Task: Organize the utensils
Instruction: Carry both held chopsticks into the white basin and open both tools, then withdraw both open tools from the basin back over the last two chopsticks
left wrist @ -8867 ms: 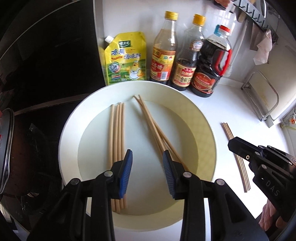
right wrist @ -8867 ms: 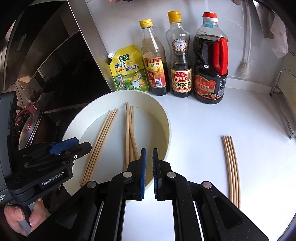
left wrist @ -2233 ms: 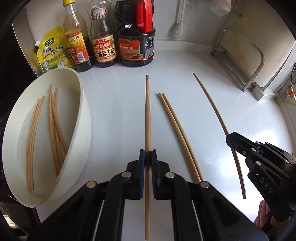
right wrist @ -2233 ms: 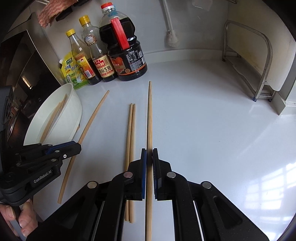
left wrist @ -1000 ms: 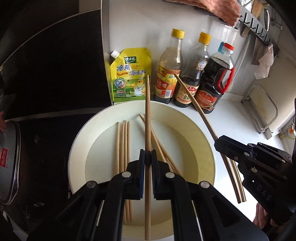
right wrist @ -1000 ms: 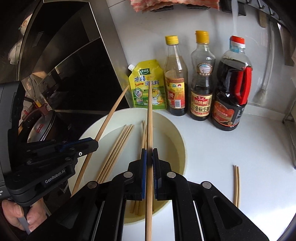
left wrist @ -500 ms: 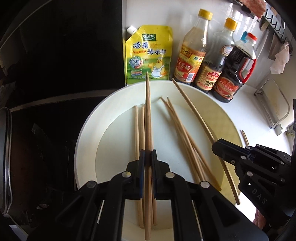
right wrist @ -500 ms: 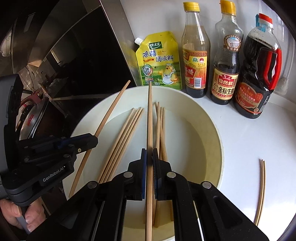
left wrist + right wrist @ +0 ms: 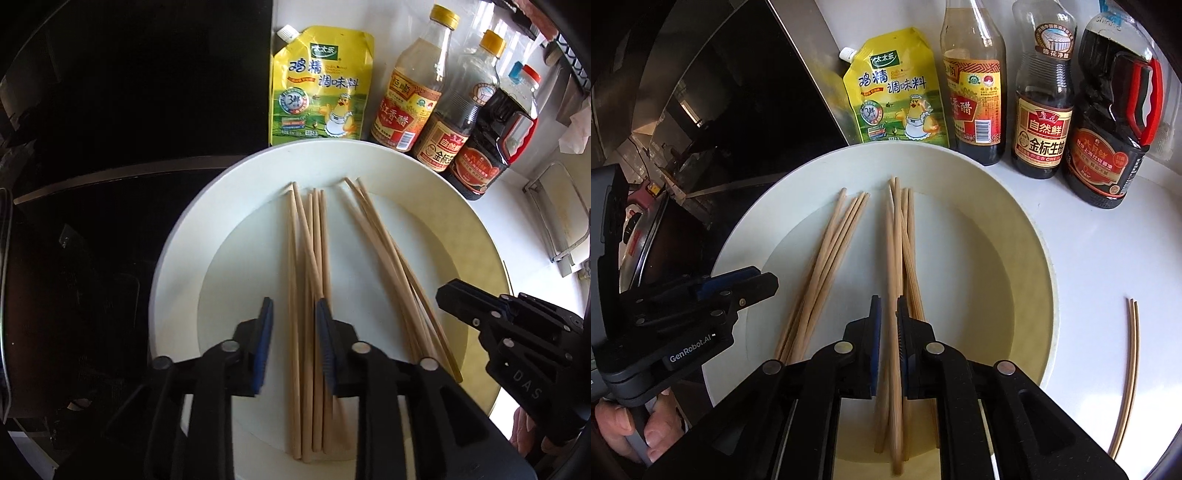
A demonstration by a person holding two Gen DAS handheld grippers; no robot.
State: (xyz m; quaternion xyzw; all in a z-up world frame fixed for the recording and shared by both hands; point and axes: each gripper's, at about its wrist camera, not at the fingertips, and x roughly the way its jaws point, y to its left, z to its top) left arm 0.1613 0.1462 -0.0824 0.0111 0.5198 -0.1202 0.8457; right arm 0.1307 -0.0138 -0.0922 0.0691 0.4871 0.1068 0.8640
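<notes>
Jaws of the left gripper [image 9: 294,334] stand apart over the white bowl [image 9: 177,258], gripping nothing, with a clear gap either side of the chopstick bundle [image 9: 308,295] that runs straight between the blue pads and on ahead of them. Off to the right of those jaws lies a second, slanted bundle [image 9: 391,266], fanning toward the bowl's right wall. Beyond both, the chopstick tips stop short of the far rim, so there's bare bowl floor ahead. Past that rim stand the yellow seasoning pouch [image 9: 319,86] and three bottles [image 9: 436,107], packed close against the bowl's edge. Left of the jaws, everything is dark stove surface.

Over to the right wrist view: the right gripper [image 9: 889,343] has its jaws parted only narrowly, and one chopstick [image 9: 896,258] runs through the slot; whether the pads actually touch it, I can't tell. Left of these jaws sits the slanted group [image 9: 831,258], and the left gripper [image 9: 738,284] hangs above the near-left rim. Right of the jaws, past the bowl's rim, two chopsticks [image 9: 1128,369] lie alone on the white worktop [image 9: 1108,258], with wide bare surface around them.
</notes>
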